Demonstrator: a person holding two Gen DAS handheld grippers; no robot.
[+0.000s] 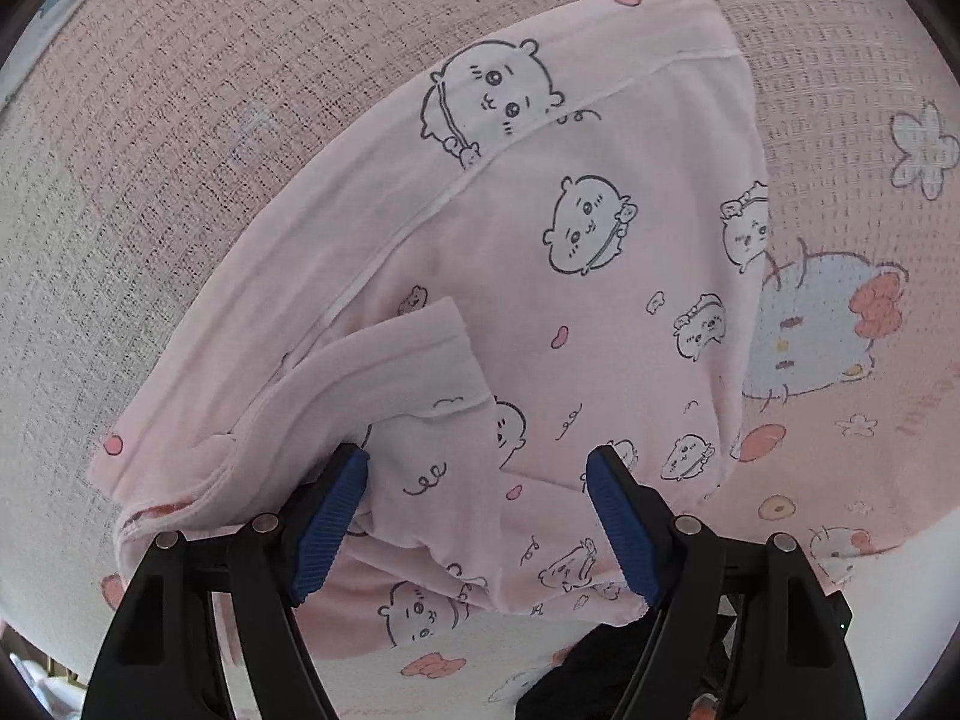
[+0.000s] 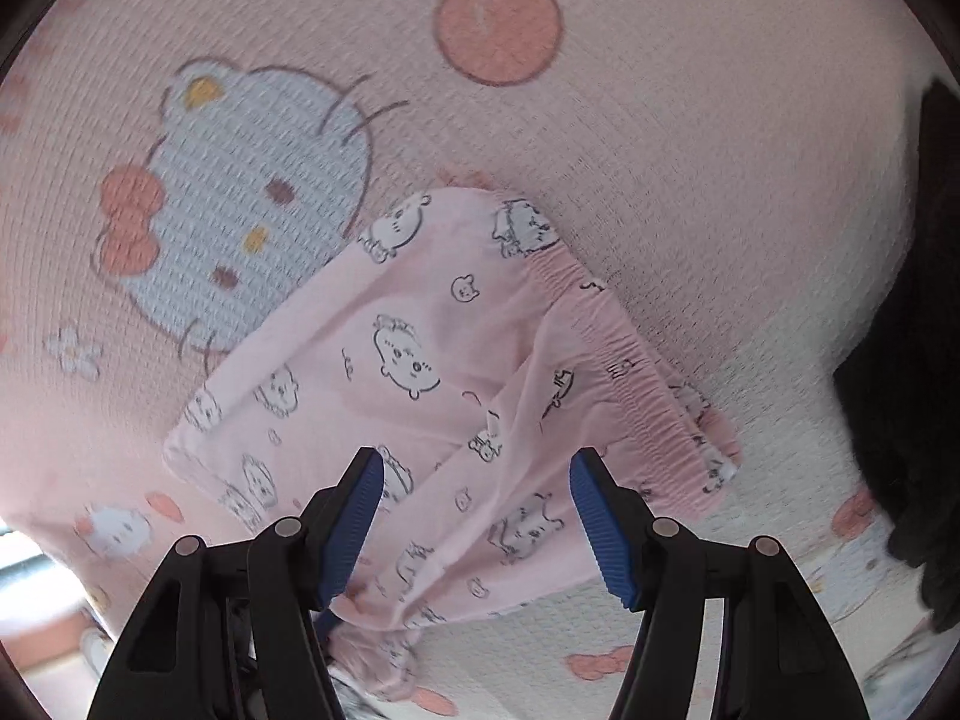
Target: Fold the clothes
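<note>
Nearest the left wrist camera, the left gripper point(image 1: 477, 468) stands with its jaws apart and empty, the blue pads point(image 1: 327, 522) hovering over a small turned-back flap point(image 1: 384, 372) of the pink printed garment point(image 1: 540, 240). The garment lies flat on the pink cartoon-print blanket point(image 1: 180, 120); its long axis runs from the near left up to the far right, with a piped seam following that line.

In the right wrist view, the right gripper point(image 2: 477, 471) is likewise spread wide, nothing pinched, above the rumpled near end of the garment point(image 2: 420, 372). The gathered elastic waistband point(image 2: 630, 372) slants away to the right of the jaws.

Both hands sit about equally close to the cloth, so either could close first. Beyond the garment the blanket lies bare and offers room for a fold; a dark cloth point(image 2: 912, 330) crowds the blanket's right edge.
</note>
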